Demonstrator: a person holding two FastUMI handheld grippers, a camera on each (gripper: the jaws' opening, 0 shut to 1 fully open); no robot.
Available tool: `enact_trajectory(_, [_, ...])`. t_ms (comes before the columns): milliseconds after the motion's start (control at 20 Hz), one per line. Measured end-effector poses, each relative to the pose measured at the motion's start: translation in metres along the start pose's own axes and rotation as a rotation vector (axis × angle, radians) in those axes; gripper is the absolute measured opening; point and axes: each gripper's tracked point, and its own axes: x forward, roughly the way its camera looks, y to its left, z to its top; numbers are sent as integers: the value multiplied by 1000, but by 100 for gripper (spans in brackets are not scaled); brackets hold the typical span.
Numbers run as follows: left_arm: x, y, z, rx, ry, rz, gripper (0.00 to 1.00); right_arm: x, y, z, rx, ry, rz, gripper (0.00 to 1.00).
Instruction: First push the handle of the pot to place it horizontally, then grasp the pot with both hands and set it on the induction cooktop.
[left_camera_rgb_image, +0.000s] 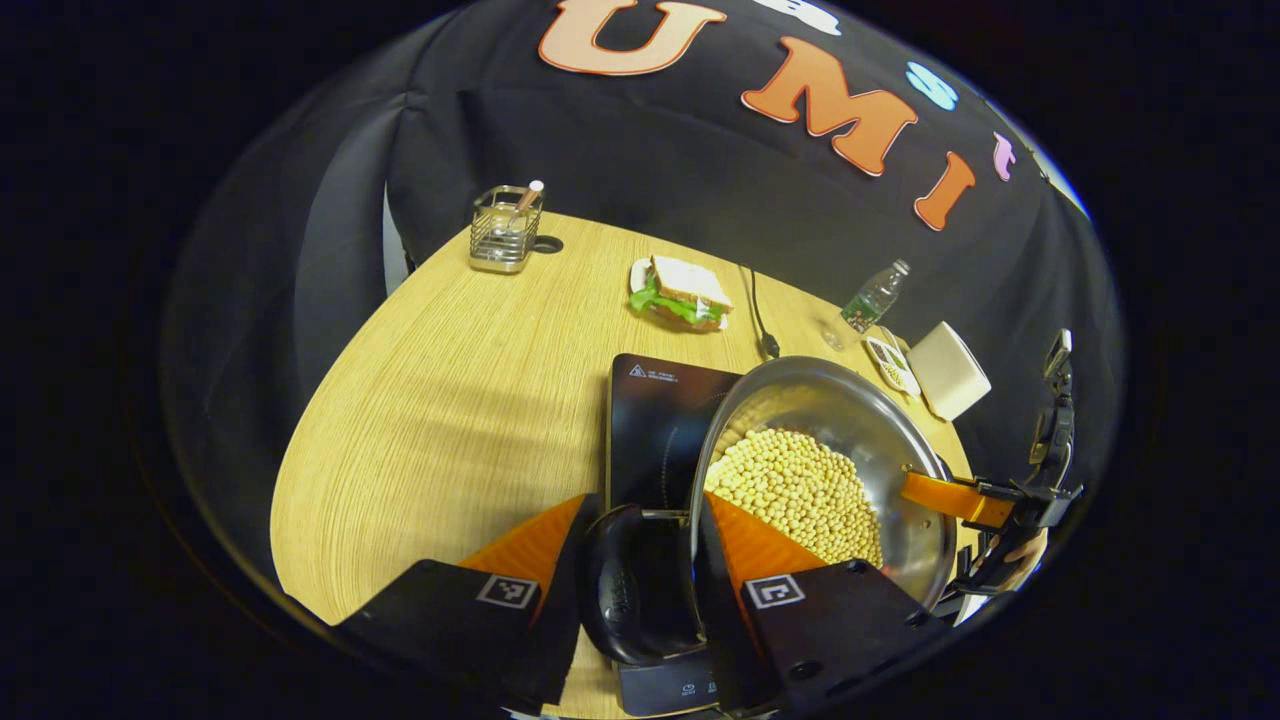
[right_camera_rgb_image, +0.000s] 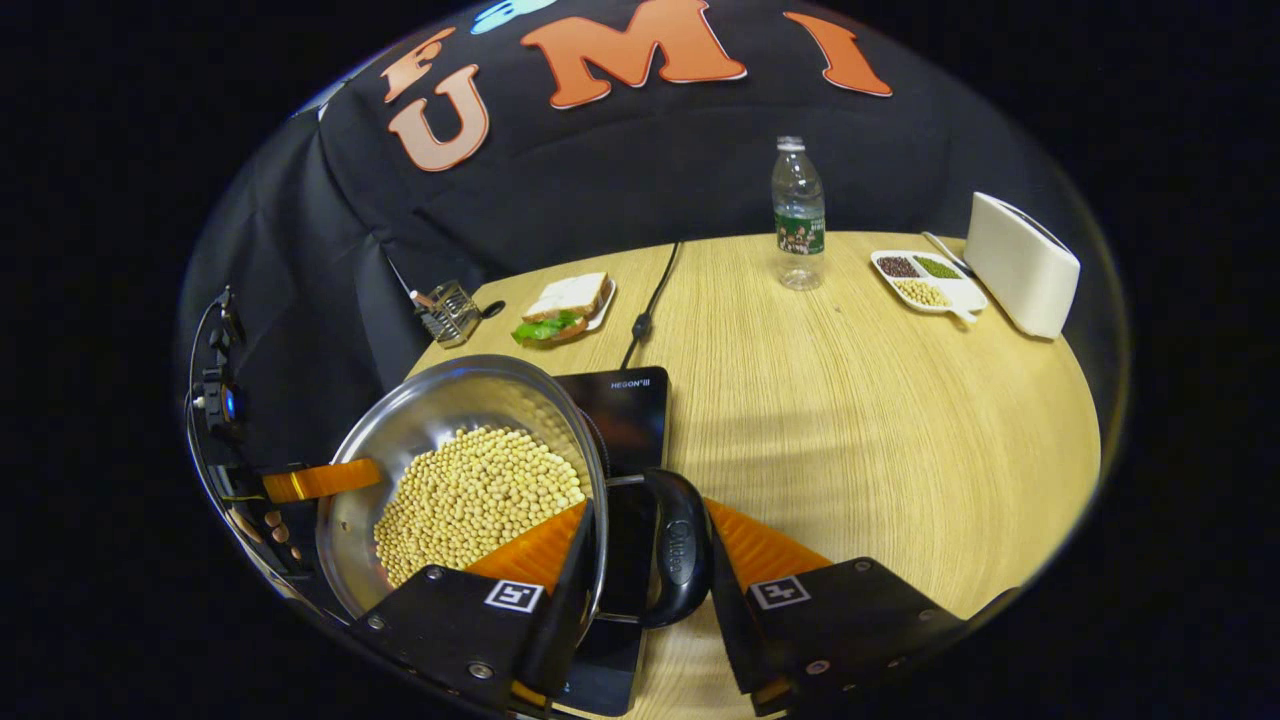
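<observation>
A steel pot (left_camera_rgb_image: 880, 420) (right_camera_rgb_image: 440, 400) full of pale soybeans is over the black induction cooktop (left_camera_rgb_image: 650, 420) (right_camera_rgb_image: 625, 400); whether it rests on it or hangs just above I cannot tell. In the left gripper view, my left gripper (left_camera_rgb_image: 645, 510) is shut on one black loop handle (left_camera_rgb_image: 630, 590). Across the pot, the right gripper (left_camera_rgb_image: 1000, 500) holds the opposite side. In the right gripper view, my right gripper (right_camera_rgb_image: 645, 515) is shut on the other black handle (right_camera_rgb_image: 682, 560), its left finger lying over the rim. The left gripper (right_camera_rgb_image: 300, 482) is at the pot's far side.
On the round wooden table (right_camera_rgb_image: 880, 400) lie a sandwich on a plate (left_camera_rgb_image: 680, 295) (right_camera_rgb_image: 562, 308), a wire utensil holder (left_camera_rgb_image: 505, 230) (right_camera_rgb_image: 447, 312), a water bottle (right_camera_rgb_image: 798, 215) (left_camera_rgb_image: 873, 298), a divided dish of beans (right_camera_rgb_image: 925, 280), a white box-shaped appliance (right_camera_rgb_image: 1020, 262) and the cooktop's cable (right_camera_rgb_image: 650, 295).
</observation>
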Motion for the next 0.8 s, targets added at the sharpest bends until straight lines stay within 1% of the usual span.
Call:
enact_trajectory(50, [0,2,-1,-6,0,5,62,-9,-3,10,-10,-28,-2,54])
enact_trajectory(100, [-3,3,1,-5,-10,22,63,-18,-8,17,-20,-51,-9,67])
enact_trajectory(150, [-11,6,13,5,-60,49,66,-27,-13,24,-32,-71,-20,72])
enact_trajectory(200, [-19,13,31,24,-130,91,70,-37,-19,29,-40,-94,-35,82])
enact_trajectory(250, [-36,18,49,29,-198,132,92,-49,-27,35,-45,-118,-51,87])
enact_trajectory(300, [-55,16,66,13,-254,145,94,-62,-33,42,-48,-148,-65,94])
enact_trajectory(350, [-77,8,79,-10,-309,138,91,-77,-40,50,-50,-182,-78,94])
enact_trajectory(400, [-106,0,94,-15,-381,141,97,-93,-47,58,-53,-219,-94,94])
enact_trajectory(450, [-131,-2,108,15,-465,181,92,-110,-53,68,-59,-259,-109,94])
enact_trajectory(500, [-157,-2,120,61,-547,235,95,-130,-58,76,-64,-299,-121,94])
enact_trajectory(550, [-188,-2,134,109,-635,298,92,-150,-61,86,-67,-338,-127,94])
enact_trajectory(600, [-215,-12,143,131,-703,321,95,-170,-63,94,-71,-376,-133,94])
enact_trajectory(650, [-243,-31,148,137,-754,310,95,-191,-67,102,-75,-414,-143,94])
enact_trajectory(700, [-266,-50,148,130,-787,275,95,-212,-72,110,-84,-454,-155,94])
enact_trajectory(750, [-289,-68,149,124,-818,243,98,-235,-80,116,-94,-493,-176,94])
enact_trajectory(800, [-308,-88,149,133,-851,209,98,-256,-88,119,-99,-525,-201,94])
